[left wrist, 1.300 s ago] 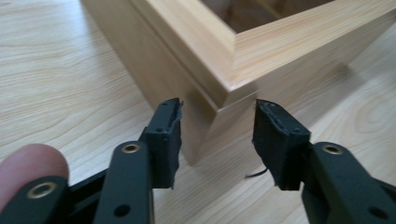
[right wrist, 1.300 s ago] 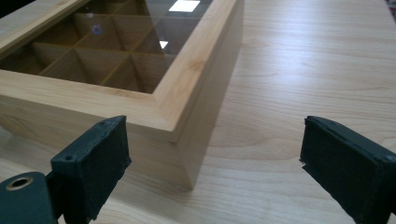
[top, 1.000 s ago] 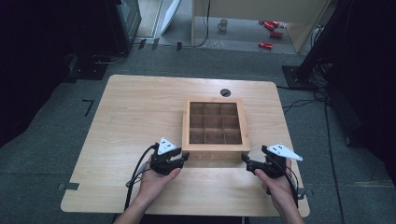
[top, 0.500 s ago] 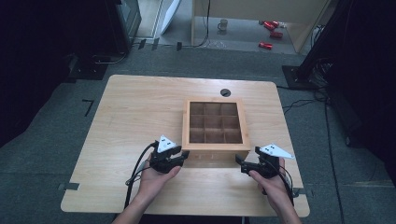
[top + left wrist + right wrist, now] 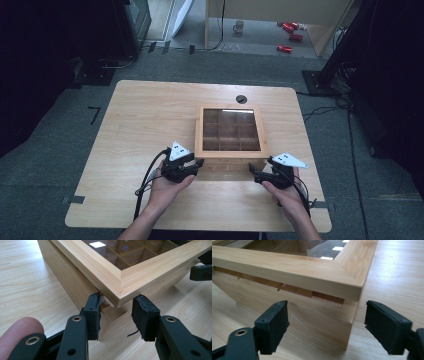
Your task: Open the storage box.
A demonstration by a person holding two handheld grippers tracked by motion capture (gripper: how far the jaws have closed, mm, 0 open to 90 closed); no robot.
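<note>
Step in hand: taking hold of the wooden box (image 5: pixel 231 154) at its two near corners, where it stood right of centre on the table (image 5: pixel 145 115), toward your edge. Your left gripper (image 5: pixel 199 163) had its jaws drawn in about the near-left corner, pads against the wood just under the glazed lid (image 5: pixel 287 267). Your right gripper (image 5: pixel 255 172) straddled the near-right corner; its jaws had just been closing, the corner stood between them, and both pads were clear of the wood (a plain gap on each side in the right gripper view). A narrow slot showed beneath the lid's near edge. The next move probably called for closing the right jaws until both pads bore evenly, before any lift or slide.
</note>
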